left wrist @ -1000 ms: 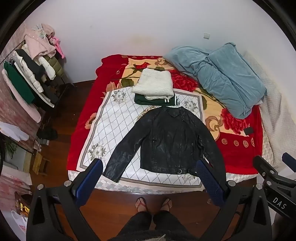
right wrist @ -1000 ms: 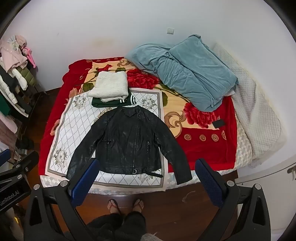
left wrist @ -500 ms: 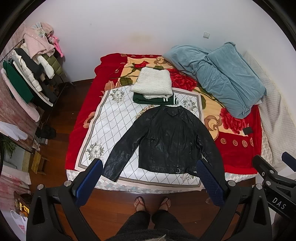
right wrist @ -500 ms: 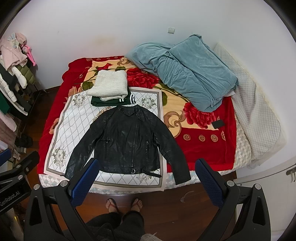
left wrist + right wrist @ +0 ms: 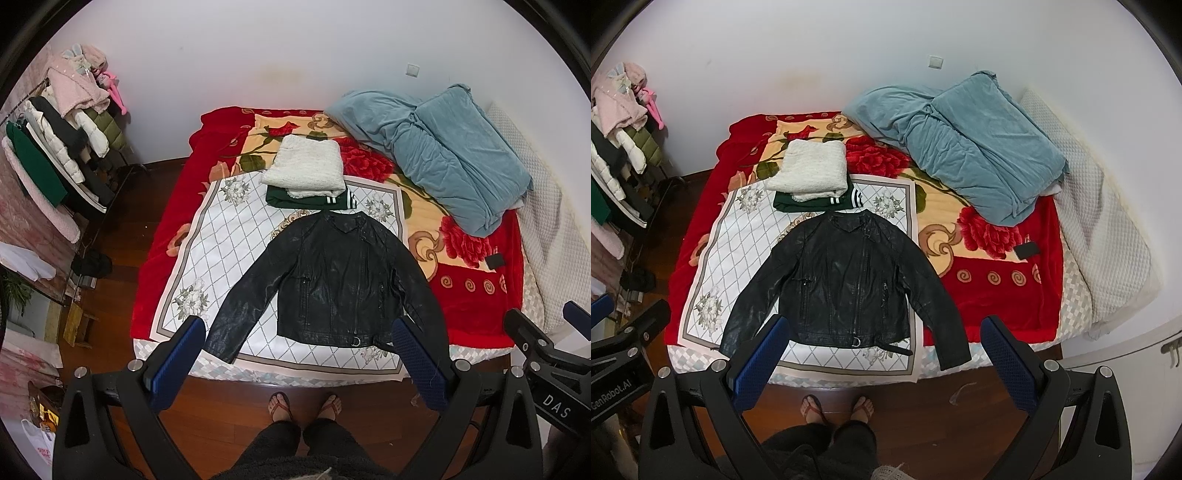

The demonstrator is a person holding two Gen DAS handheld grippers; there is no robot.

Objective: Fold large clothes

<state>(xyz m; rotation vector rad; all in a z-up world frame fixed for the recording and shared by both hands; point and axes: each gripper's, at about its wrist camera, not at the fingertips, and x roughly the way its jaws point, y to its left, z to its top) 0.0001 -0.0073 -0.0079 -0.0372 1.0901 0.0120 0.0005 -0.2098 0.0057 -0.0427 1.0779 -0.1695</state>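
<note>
Flat on bed (image 5: 166, 236): black jacket (image 5: 332, 280), sleeves spread.
Left gripper (image 5: 295, 354) and right gripper (image 5: 882, 354) above the floor, jaws wide, holding nothing.

"DAS" marks the right tongs (image 5: 554, 398); "GenRobot.AI" marks the left tongs (image 5: 617, 391).

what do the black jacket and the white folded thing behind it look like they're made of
The black jacket looks like leather or a faux version: a dull sheen with fine crinkles, zip pockets and a buckled hem strap. Real or imitation cannot be told. The white folded garment looks like a fluffy knit or fleece: matte, nubbly surface, soft thick edges.
</note>
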